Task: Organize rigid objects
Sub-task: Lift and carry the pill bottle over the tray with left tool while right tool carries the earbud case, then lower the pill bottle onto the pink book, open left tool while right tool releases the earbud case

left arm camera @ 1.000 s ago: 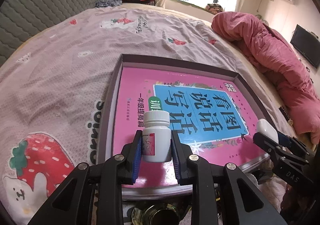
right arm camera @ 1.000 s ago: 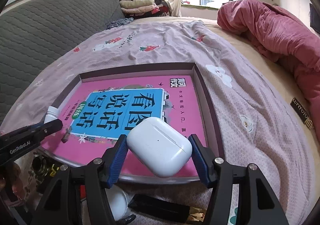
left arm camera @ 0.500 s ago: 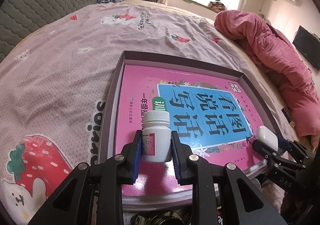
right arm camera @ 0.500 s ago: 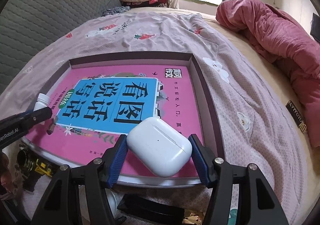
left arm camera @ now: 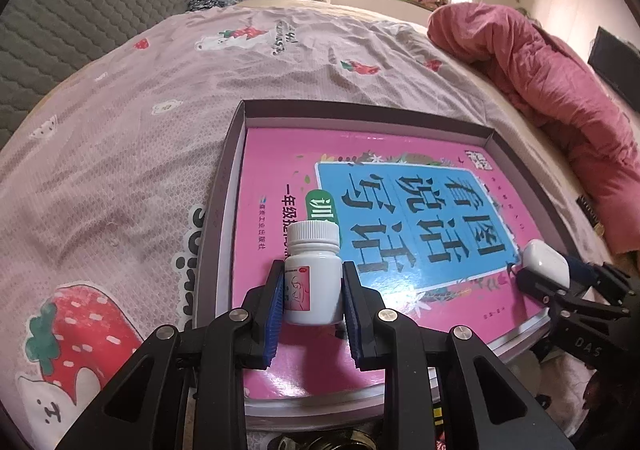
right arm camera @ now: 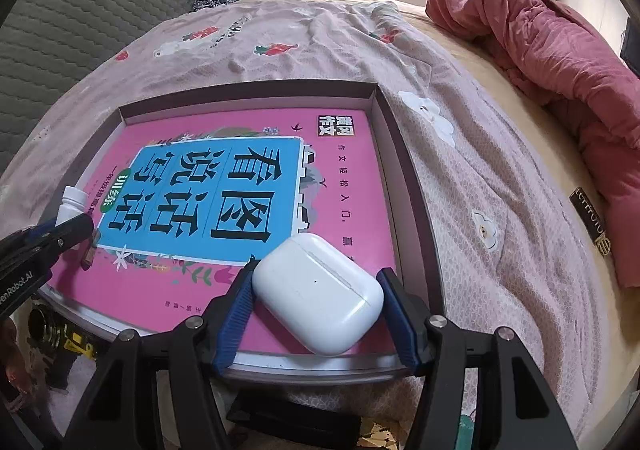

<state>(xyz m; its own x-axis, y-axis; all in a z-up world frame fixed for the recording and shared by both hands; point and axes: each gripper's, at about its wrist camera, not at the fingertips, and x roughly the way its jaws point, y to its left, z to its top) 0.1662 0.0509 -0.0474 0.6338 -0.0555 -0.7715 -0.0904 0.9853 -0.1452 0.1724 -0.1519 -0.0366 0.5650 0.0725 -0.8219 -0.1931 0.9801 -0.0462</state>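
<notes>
**Both grippers loaded above the book in the tray**

The left gripper [left arm camera: 313,304] is clamped on a small white pill bottle [left arm camera: 313,282], its blue pads pressed against the bottle's two sides. The bottle stands upright with its ribbed white cap above the pads and a pink-printed label facing the camera. It is held over the near left part of a pink book [left arm camera: 360,217]; whether its base touches the cover cannot be told.

The right gripper [right arm camera: 316,298] is clamped on a white earbud case [right arm camera: 318,292], which sits tilted between the blue pads, its lid seam running diagonally. The case hangs over the near right corner of the same book, close to the cover. In the left wrist view the case [left arm camera: 546,264] shows at the right edge of the book, and in the right wrist view the bottle [right arm camera: 71,205] shows at the book's left edge, so the two held things are well apart, on opposite sides.

The book, with a blue panel of large black characters, lies flat inside a shallow dark-rimmed tray [left arm camera: 224,185] and nearly fills it. The tray rests on a bed covered by a pale pink sheet [left arm camera: 120,169] printed with strawberries. A crumpled red quilt [right arm camera: 540,49] lies on the far right of the bed, and a grey quilted headboard [left arm camera: 80,9] rises at the left.
</notes>
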